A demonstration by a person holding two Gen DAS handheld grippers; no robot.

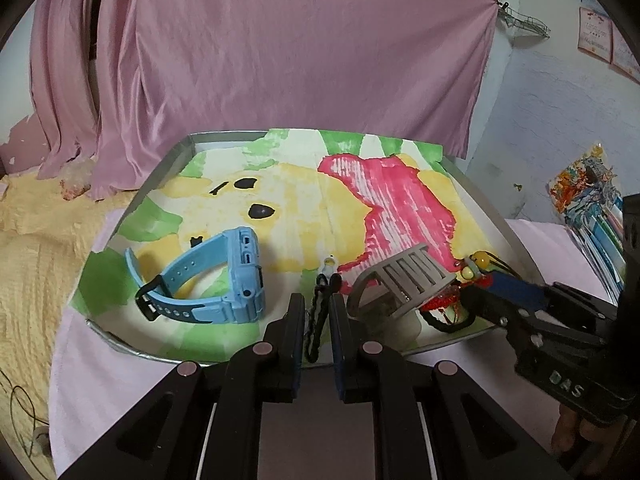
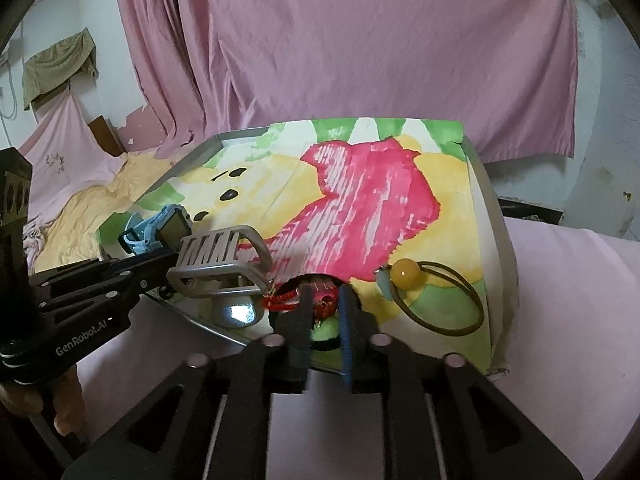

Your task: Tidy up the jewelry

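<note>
Left gripper (image 1: pixel 317 300): we find its black fingers a narrow gap apart. A black braided cord (image 1: pixel 320 320) lies between them, with daylight on both sides, so it is not pinched. The cord's long axis runs straight ahead along the fingers. It ends just beyond the tips at a small pale figurine (image 1: pixel 329 264).

Right gripper (image 2: pixel 325 300): its fingers stand apart. A red woven bracelet (image 2: pixel 288 298) with small beads lies bunched across the gap at the tips, unclamped. A fuzzy green ball (image 2: pixel 326 332) sits lower between the pads.

All pieces rest in a shallow metal tray (image 1: pixel 160 172) lined with a painted paper sheet (image 2: pixel 360 208) in yellow, red and green.

Ahead and left of the left gripper lies a light-blue rubber watch (image 1: pixel 208 284), on its side with the strap looped. Between the two grippers a grey slatted plastic hair clip (image 1: pixel 404 280) crowds both sets of tips.

Right of the right gripper lies a thin brown hair tie (image 2: pixel 440 300), flat and oval, with a glossy yellow bead (image 2: pixel 406 274) on it.

Behind the tray hangs a pink curtain (image 1: pixel 280 40).
</note>
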